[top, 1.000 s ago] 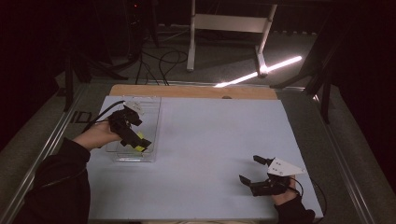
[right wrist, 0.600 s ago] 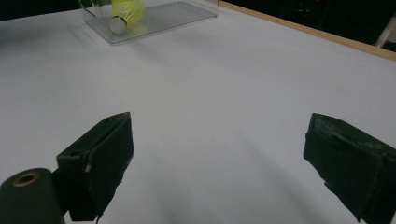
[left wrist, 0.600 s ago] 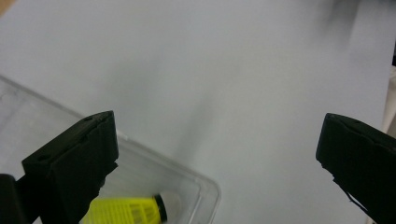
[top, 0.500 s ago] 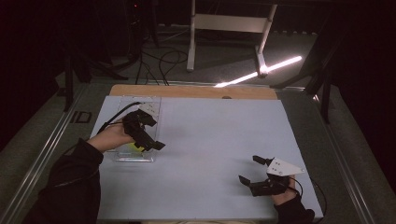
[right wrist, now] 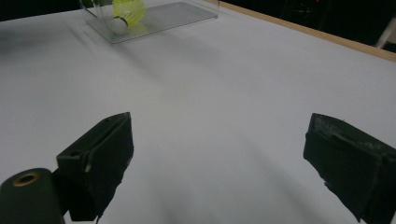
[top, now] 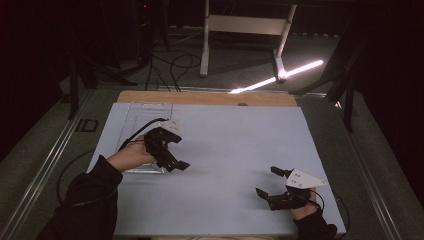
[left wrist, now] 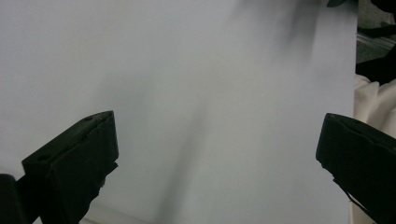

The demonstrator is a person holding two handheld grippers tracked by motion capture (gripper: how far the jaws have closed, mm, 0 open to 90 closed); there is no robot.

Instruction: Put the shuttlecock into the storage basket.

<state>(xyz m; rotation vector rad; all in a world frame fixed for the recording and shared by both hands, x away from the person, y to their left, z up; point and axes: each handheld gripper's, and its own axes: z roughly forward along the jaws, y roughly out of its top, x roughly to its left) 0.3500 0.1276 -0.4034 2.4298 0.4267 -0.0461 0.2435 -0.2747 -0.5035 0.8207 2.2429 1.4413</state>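
Broadly, the tabletop point(top: 225, 140) is seen from the high view as a wide pale sheet with a wooden strip point(top: 207, 98) along its far edge, set on a grey frame in a dark room. At its left side a clear tray point(top: 142, 112) is laid flat, running from near the far edge toward the person; its near end is partly covered by the person's left hand point(top: 131, 155). In the right claw view the tray point(right wrist: 154, 18) is shown far off at the top of the picture, and a yellow shuttlecock point(right wrist: 123, 11) is seen lying inside it at the nearer end, its white cork tip resting on the tray floor. The left claw point(top: 172, 159) is held just beside the tray's near right corner, over bare tabletop, its jaws pointed toward the middle of the sheet. In the left claw view its jaws are spread wide with nothing between them, and only pale sheet is seen beyond them. The right claw point(top: 267, 182) is held low at the near right of the tabletop, well apart from the tray. Its jaws are likewise spread wide and empty, with plain tabletop between them in its own view.
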